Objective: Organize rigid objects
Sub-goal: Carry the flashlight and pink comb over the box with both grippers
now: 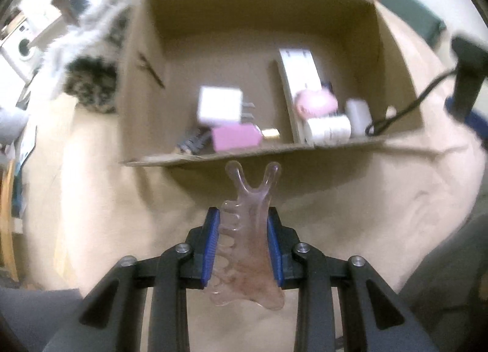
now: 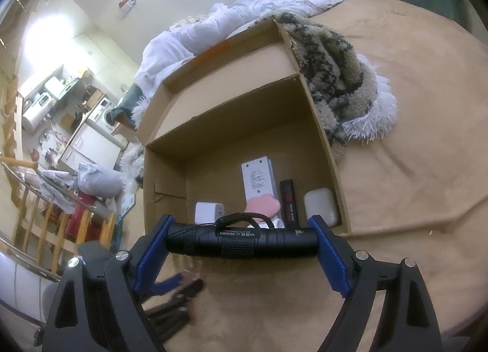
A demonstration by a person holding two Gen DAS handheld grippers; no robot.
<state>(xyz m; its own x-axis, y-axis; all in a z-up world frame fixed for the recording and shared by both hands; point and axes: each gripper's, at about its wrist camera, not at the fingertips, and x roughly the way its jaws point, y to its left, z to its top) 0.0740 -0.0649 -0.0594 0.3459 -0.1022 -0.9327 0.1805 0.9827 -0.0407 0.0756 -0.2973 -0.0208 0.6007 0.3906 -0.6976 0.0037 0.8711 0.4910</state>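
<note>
So I've got a translucent pink comb (image 1: 248,239) pinched narrow in my left gripper (image 1: 244,245), forked end pointing at the cardboard box (image 1: 274,147) just ahead on the tan blanket (image 1: 396,214). My right gripper (image 2: 242,243) is spread wide, clamping a black UV flashlight (image 2: 242,239) lengthwise (end to end) over the box's near edge. Charger block (image 1: 218,105) and a pink bottle (image 1: 236,137) sit inside.

Black gripper (image 1: 244,245), blue jaws, silver screws

box contents (image 1: 231,120) motion-blurred in left wrist view, flashlight (image 2: 244,240) hiding items behind, dark blurred shape (image 2: 174,294) below unidentifiable
</note>
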